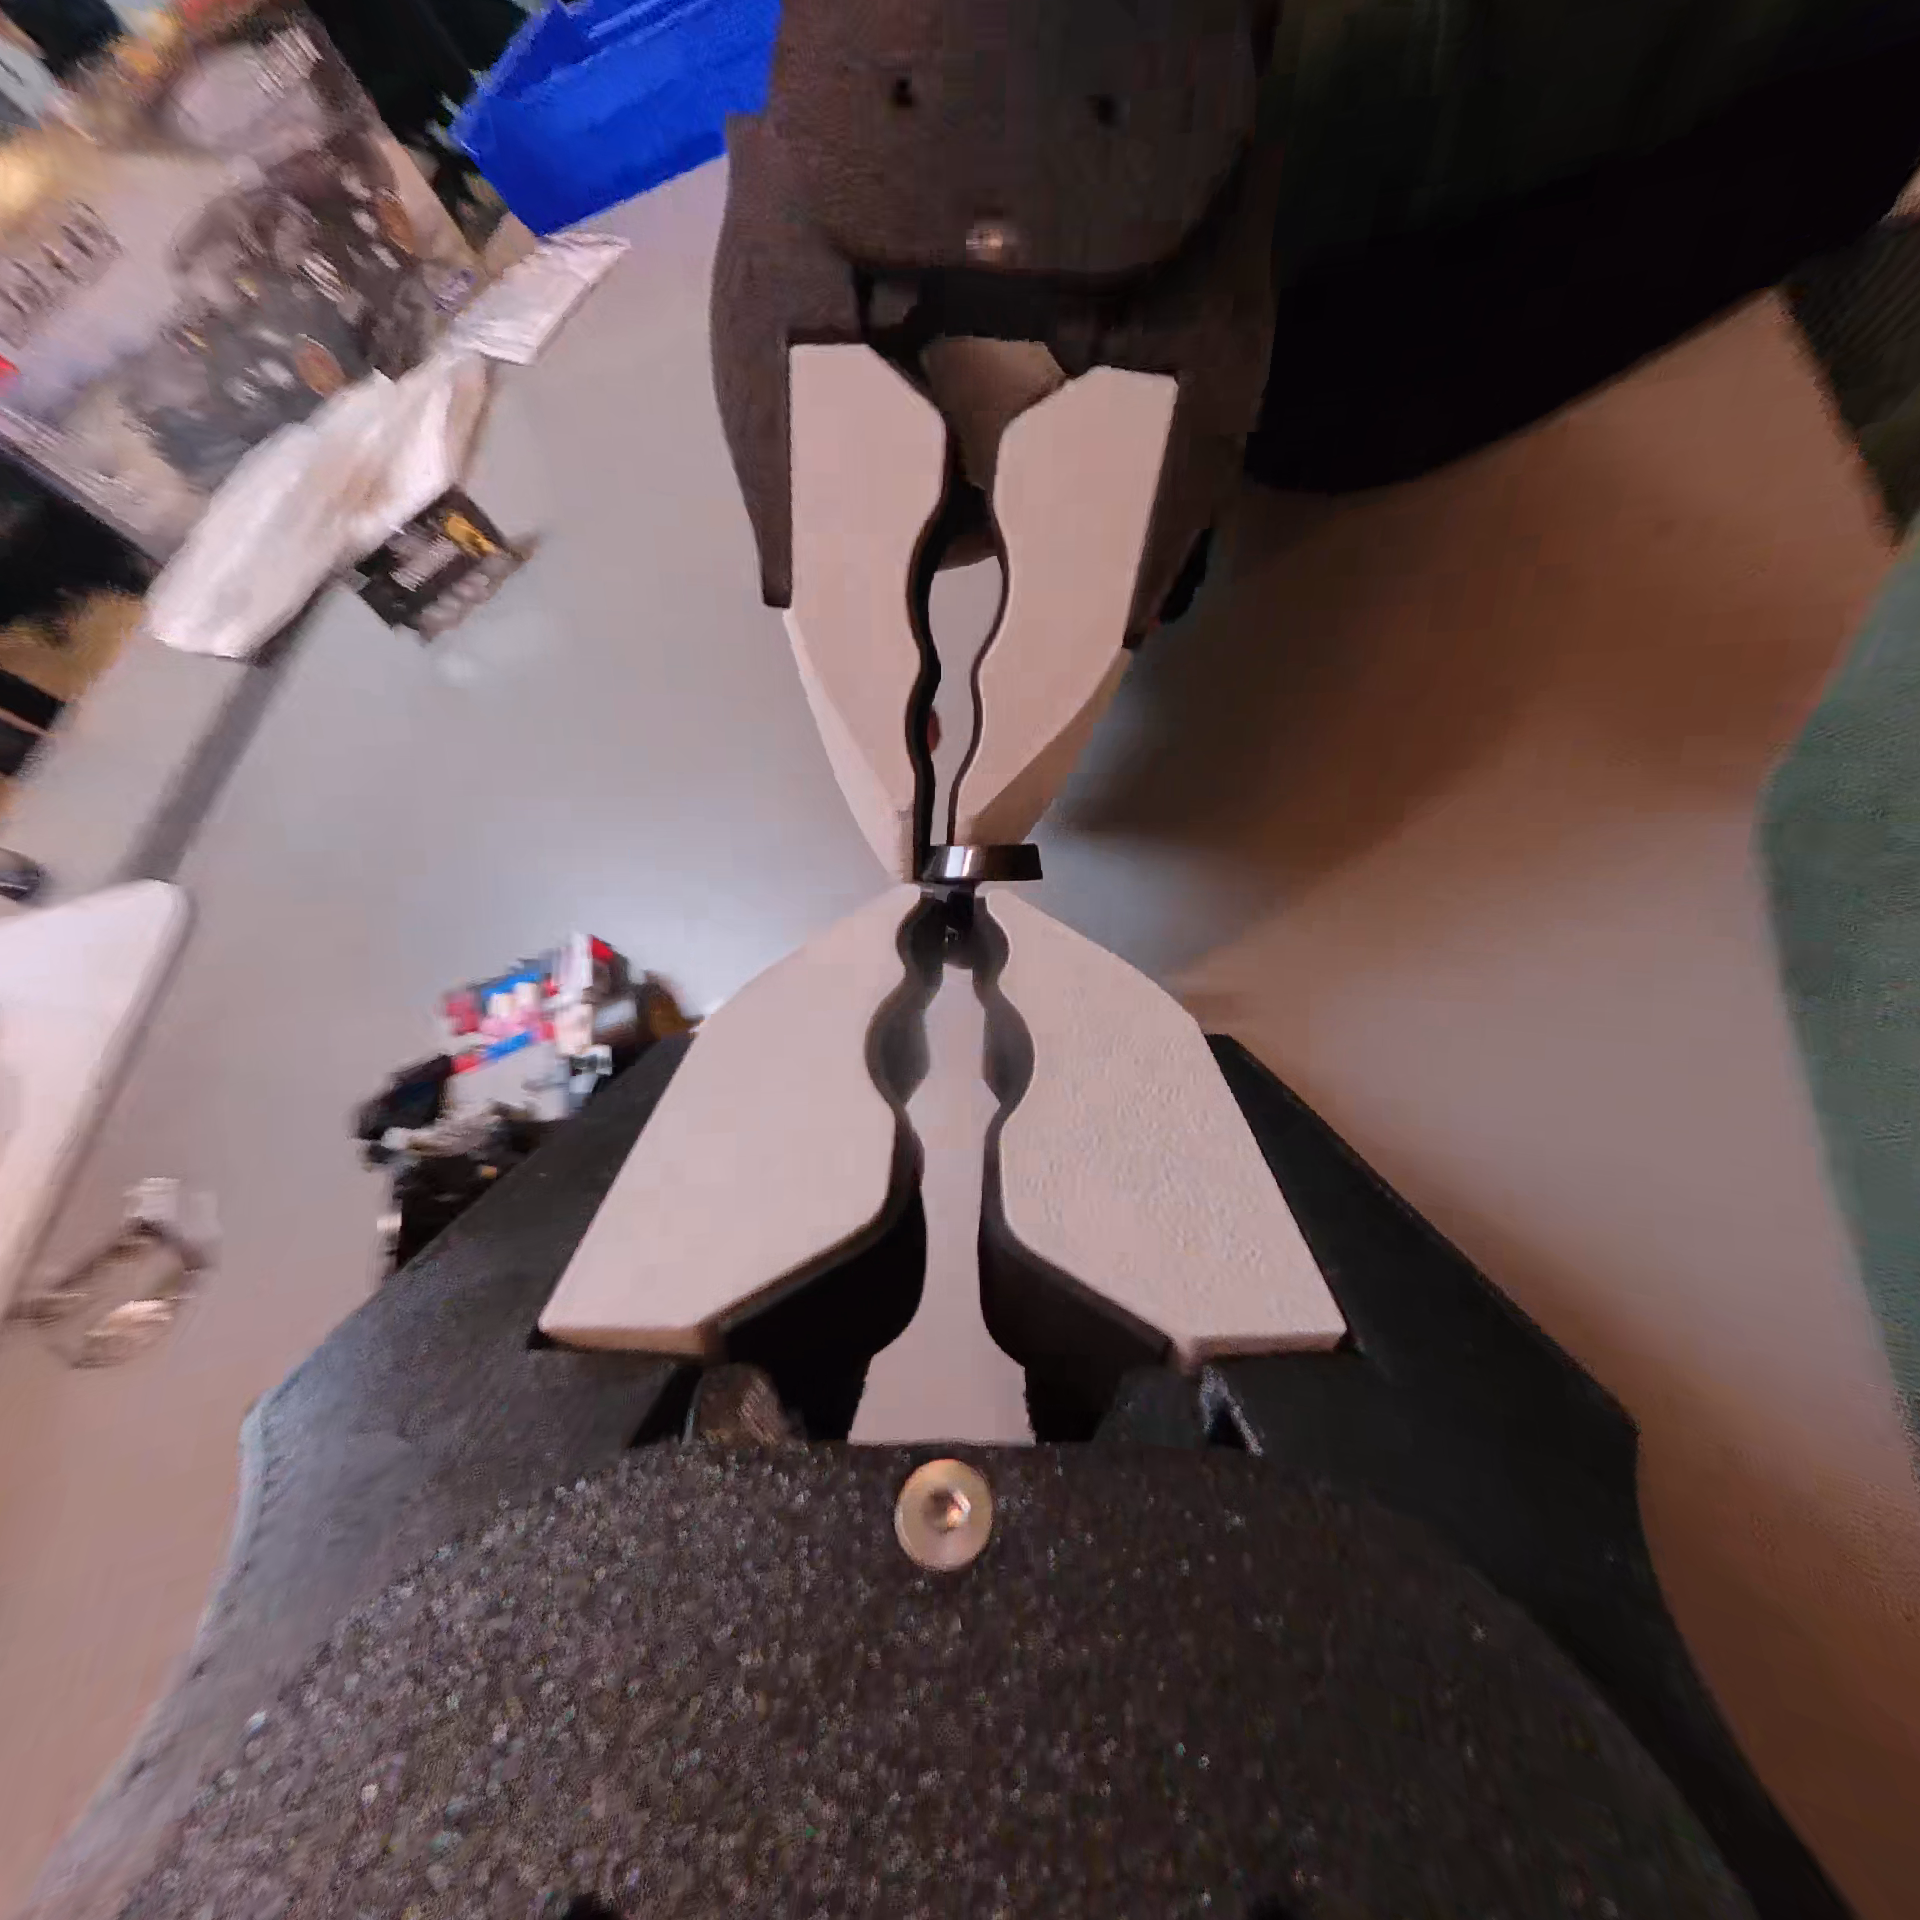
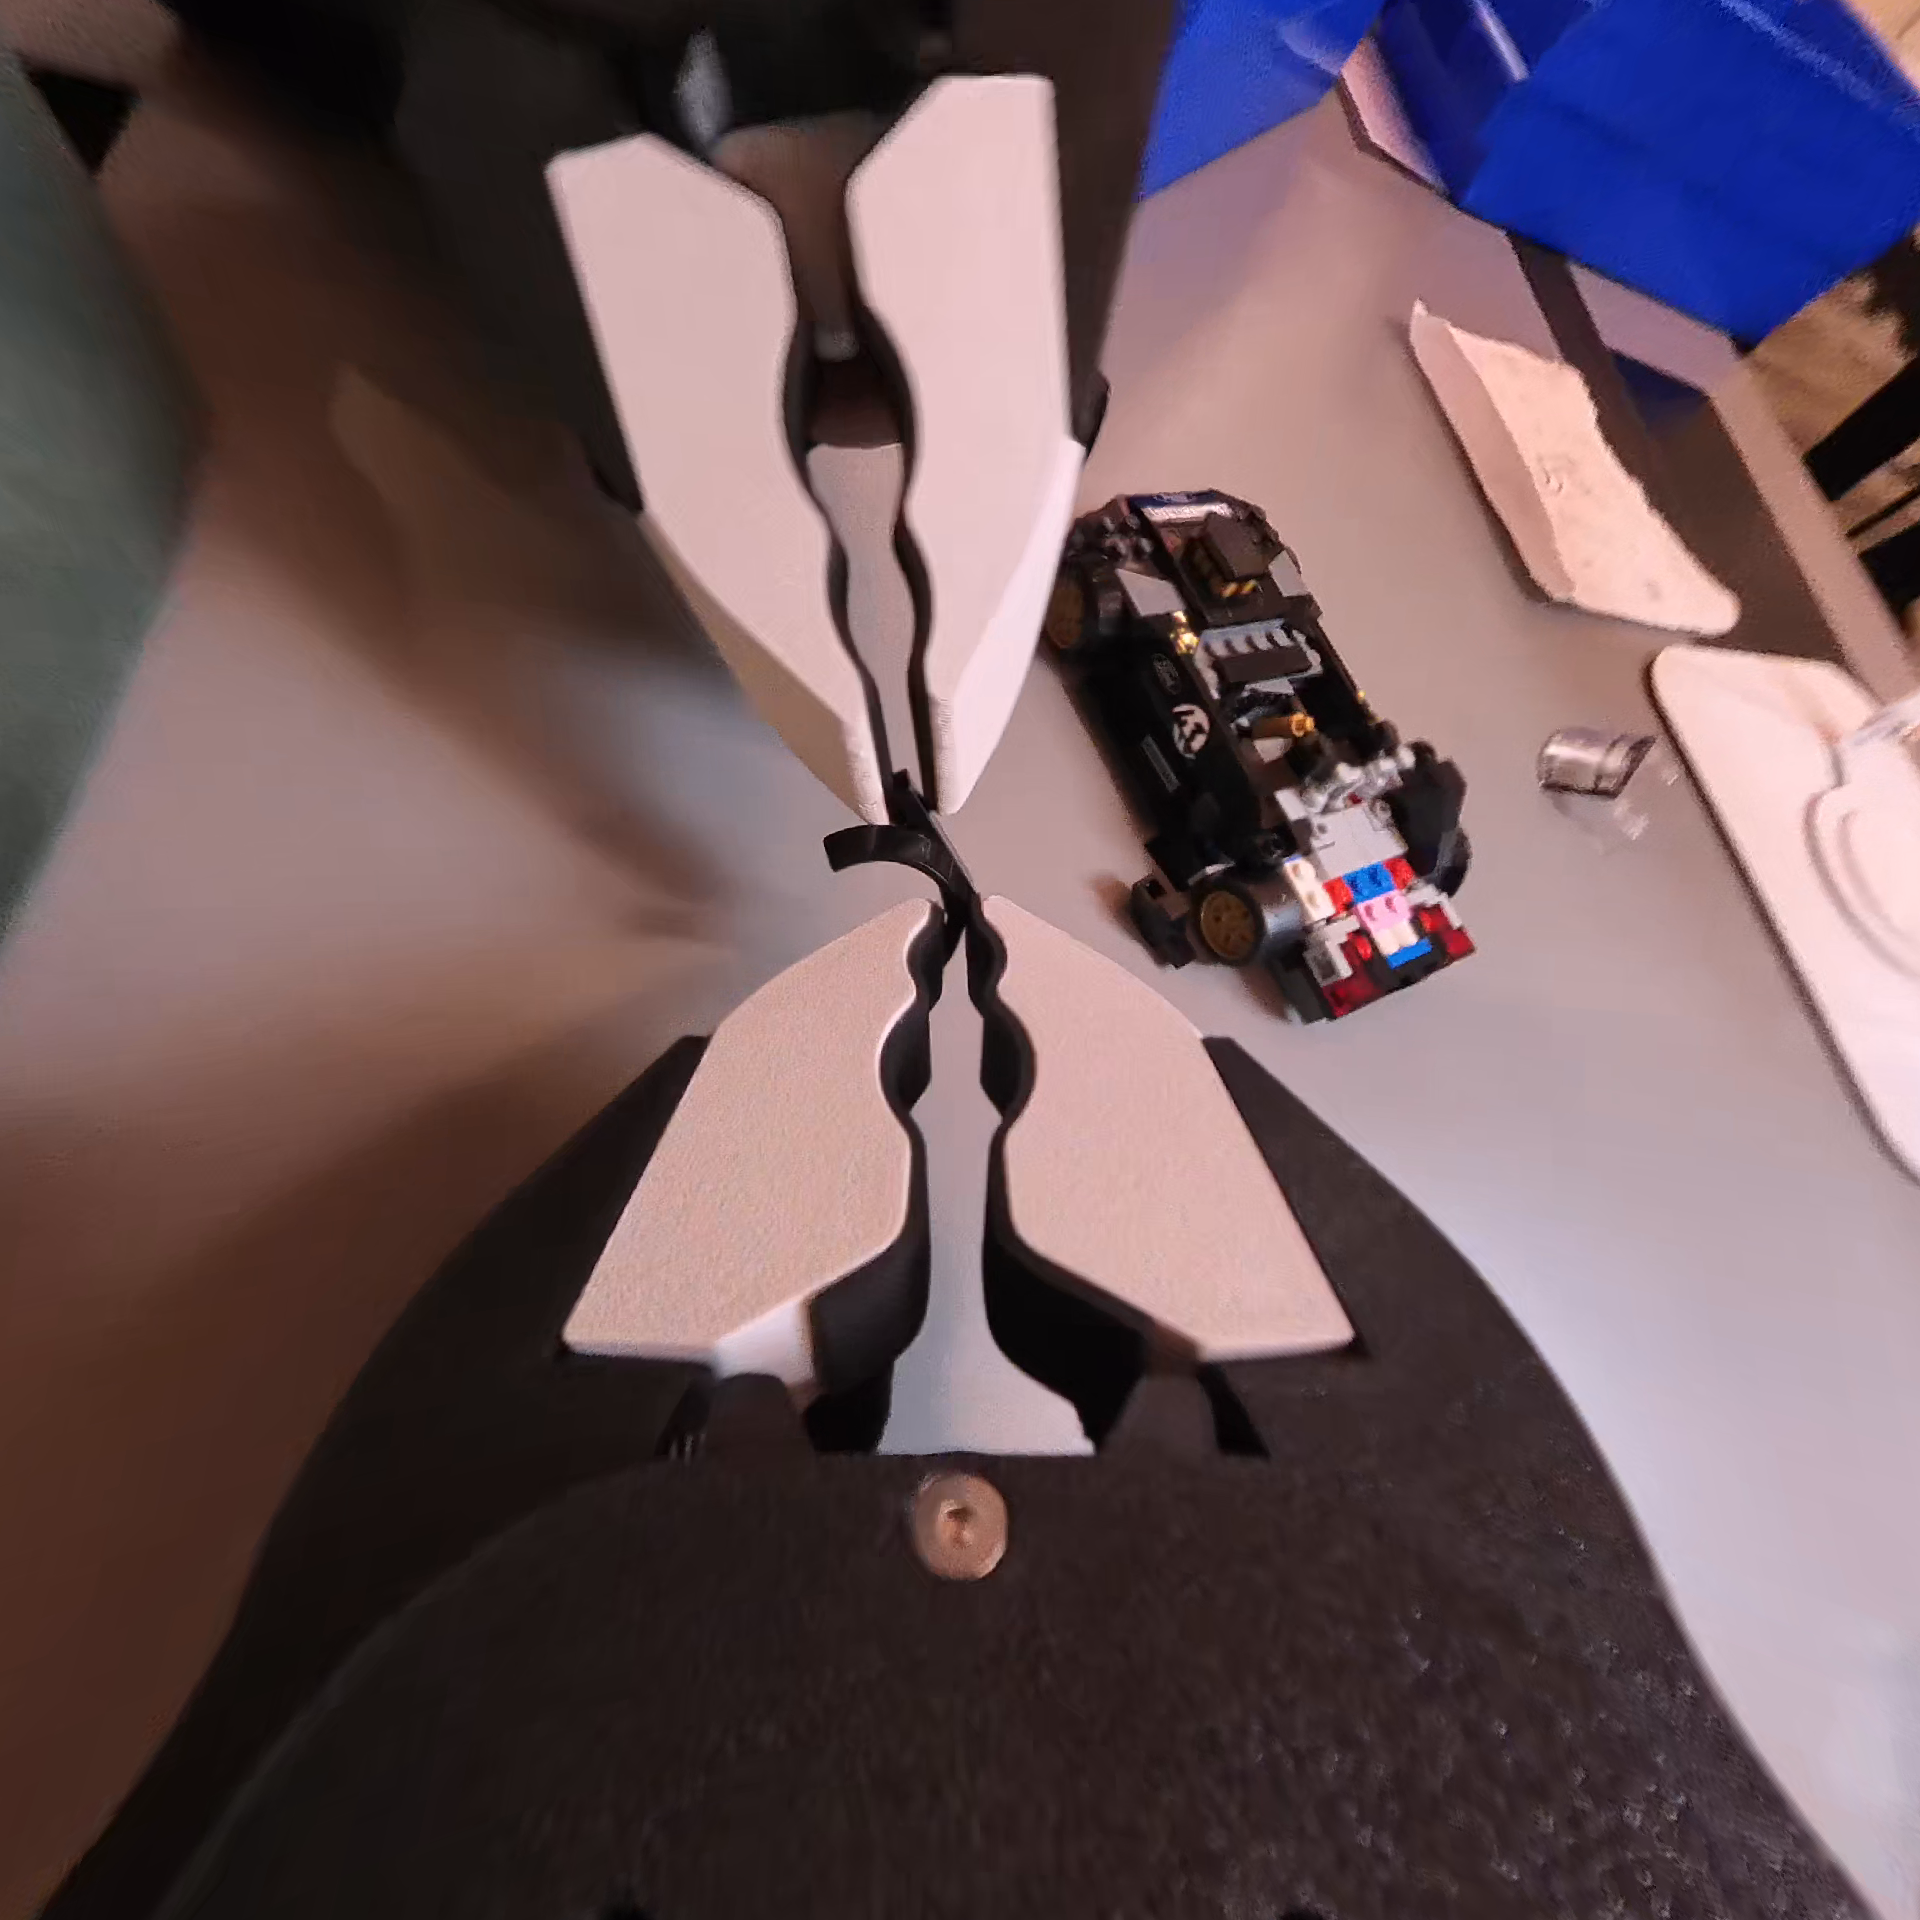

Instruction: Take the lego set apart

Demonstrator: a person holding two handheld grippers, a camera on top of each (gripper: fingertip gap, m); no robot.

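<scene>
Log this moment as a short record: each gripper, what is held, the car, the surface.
left gripper: shut on small black piece
right gripper: shut on the same piece, tip to tip with the left
small black piece: held in the air between both grippers
lego car: on the table, partly stripped, apart from both grippers
table: grey, small silver part beside the car

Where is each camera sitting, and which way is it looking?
Left wrist view: sits on the left tongs, looking along them at the right tongs tip to tip; a sleeve shows upper right.
Right wrist view: sits on the right tongs, facing the left tongs; the lego car lies on the grey table.
Both show: the two tongs pinching one small black piece, plus the car and blue bin.
</scene>
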